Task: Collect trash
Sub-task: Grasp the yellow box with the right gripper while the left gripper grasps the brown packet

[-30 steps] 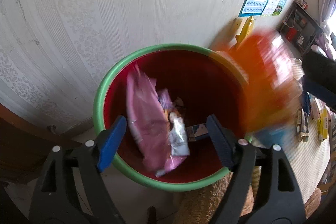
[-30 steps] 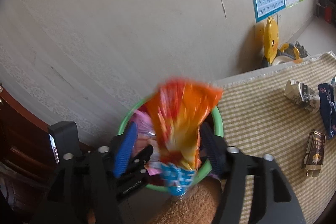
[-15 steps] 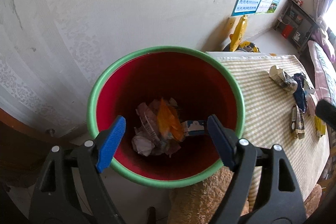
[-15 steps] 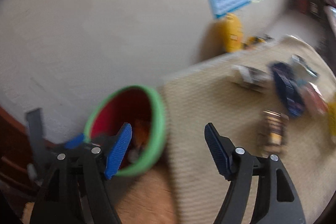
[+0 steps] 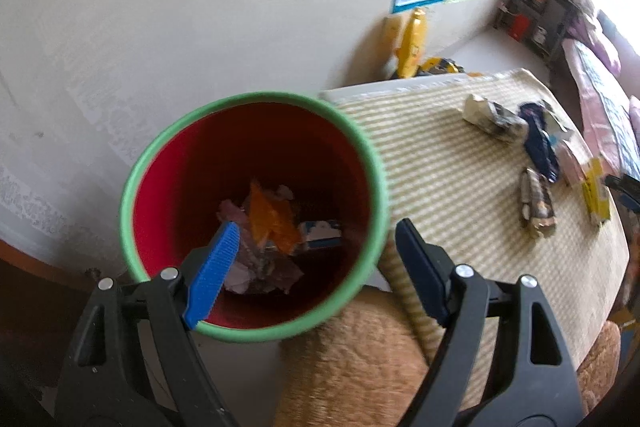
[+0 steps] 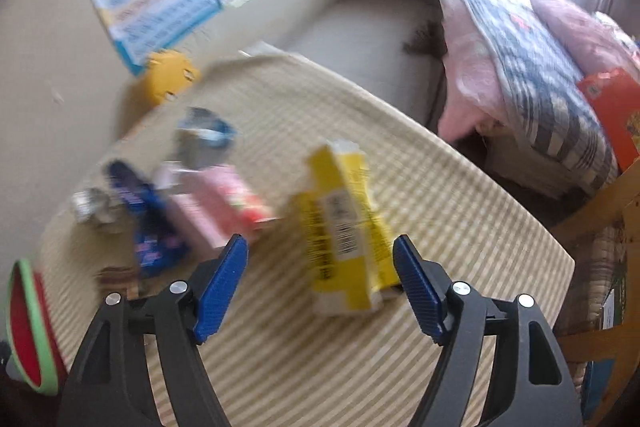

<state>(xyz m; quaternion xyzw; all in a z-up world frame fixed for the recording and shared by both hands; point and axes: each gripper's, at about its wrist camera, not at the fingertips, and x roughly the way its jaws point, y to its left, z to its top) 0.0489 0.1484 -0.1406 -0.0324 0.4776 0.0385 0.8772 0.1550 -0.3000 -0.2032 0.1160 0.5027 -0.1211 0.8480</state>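
Left gripper hangs over the red bin with its green rim, jaws apart and empty; the orange wrapper lies at the bin bottom among other scraps. Right gripper, jaws just opening and gripping nothing, points at the yellow carton on the striped mat, well right of the bin, beside a pink carton and a blue wrapper.

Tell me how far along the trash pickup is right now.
Partly done: the red bin already holds an orange wrapper and other scraps. In hand: nothing; the right gripper, jaws just opened, is over the yellow carton; the left gripper is empty over the bin. Left: the yellow carton, pink pack, blue wrapper and more on the striped table.
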